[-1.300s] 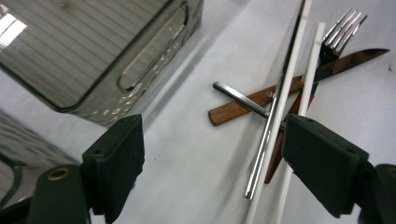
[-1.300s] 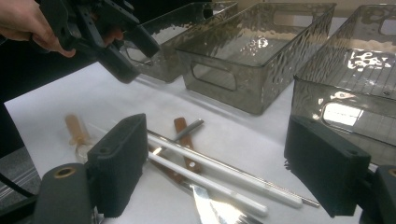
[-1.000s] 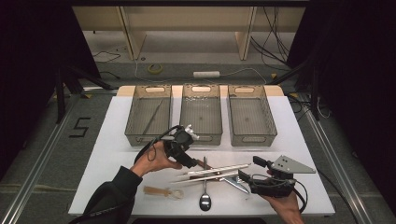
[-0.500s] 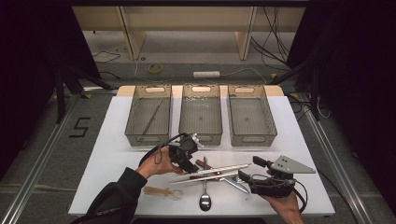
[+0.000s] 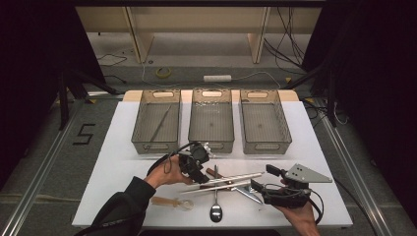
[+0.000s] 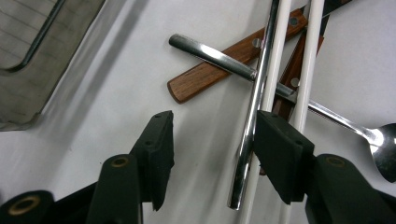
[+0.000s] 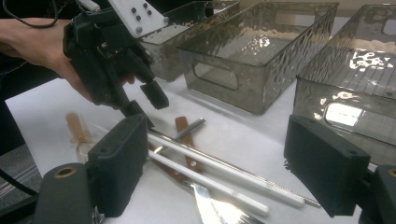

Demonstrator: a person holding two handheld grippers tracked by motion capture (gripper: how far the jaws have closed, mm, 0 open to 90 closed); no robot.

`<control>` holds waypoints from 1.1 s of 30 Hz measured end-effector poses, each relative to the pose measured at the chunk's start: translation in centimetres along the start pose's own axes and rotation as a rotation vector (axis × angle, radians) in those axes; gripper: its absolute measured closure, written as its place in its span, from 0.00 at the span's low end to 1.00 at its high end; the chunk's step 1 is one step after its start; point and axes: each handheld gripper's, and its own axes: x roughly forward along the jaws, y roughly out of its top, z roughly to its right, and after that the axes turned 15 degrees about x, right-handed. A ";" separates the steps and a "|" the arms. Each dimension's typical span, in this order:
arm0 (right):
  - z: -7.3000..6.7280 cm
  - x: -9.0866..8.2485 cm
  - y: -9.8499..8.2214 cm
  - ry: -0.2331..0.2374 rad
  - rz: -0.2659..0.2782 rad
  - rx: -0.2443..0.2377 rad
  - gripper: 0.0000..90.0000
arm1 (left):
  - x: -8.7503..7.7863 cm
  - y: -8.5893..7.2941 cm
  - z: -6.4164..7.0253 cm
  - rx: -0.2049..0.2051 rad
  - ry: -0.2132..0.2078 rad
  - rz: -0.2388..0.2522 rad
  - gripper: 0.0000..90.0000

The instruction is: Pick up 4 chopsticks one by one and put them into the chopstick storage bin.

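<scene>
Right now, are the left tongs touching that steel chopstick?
Cannot tell. In the left gripper view the open left tongs straddle the steel chopstick, which lies right along one jaw's inner face, but no clear contact or gap shows.

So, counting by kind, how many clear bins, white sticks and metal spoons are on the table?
Clear bins: 3
White sticks: 2
Metal spoons: 1
Total: 6
</scene>
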 end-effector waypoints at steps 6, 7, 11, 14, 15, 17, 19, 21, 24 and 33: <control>0.0 0.0 0.0 0.000 0.001 0.000 0.25 | 0.3 0.1 0.1 0.004 -0.009 -0.002 0.56; 0.0 0.0 0.0 -0.001 0.002 -0.001 0.26 | 0.3 0.1 0.1 0.004 -0.008 -0.002 0.57; 0.0 0.0 0.0 0.000 0.001 0.000 0.26 | 0.3 0.1 0.1 0.007 -0.014 -0.003 0.59; 0.0 0.0 0.0 -0.001 0.001 0.000 0.26 | 0.5 0.1 0.1 0.011 -0.019 -0.003 0.62; 0.0 0.0 0.0 -0.002 0.001 -0.001 0.26 | 0.5 0.1 0.1 0.018 -0.024 -0.006 0.62; 0.0 0.0 0.0 -0.002 0.001 -0.001 0.26 | 0.6 0.1 0.1 0.021 -0.028 -0.008 0.63; 0.0 0.0 0.0 -0.002 0.001 0.000 0.26 | 0.8 0.1 0.1 0.025 -0.029 -0.011 0.65; 0.0 0.0 0.0 -0.001 0.001 0.000 0.26 | 0.8 0.2 0.2 0.031 -0.033 -0.014 0.67; 0.0 0.0 0.0 -0.002 0.000 0.001 0.26 | 1.0 0.2 0.3 0.038 -0.036 -0.019 0.69; 0.0 0.0 0.0 -0.001 -0.003 -0.002 0.26 | 1.5 0.3 0.5 0.057 -0.041 -0.018 0.80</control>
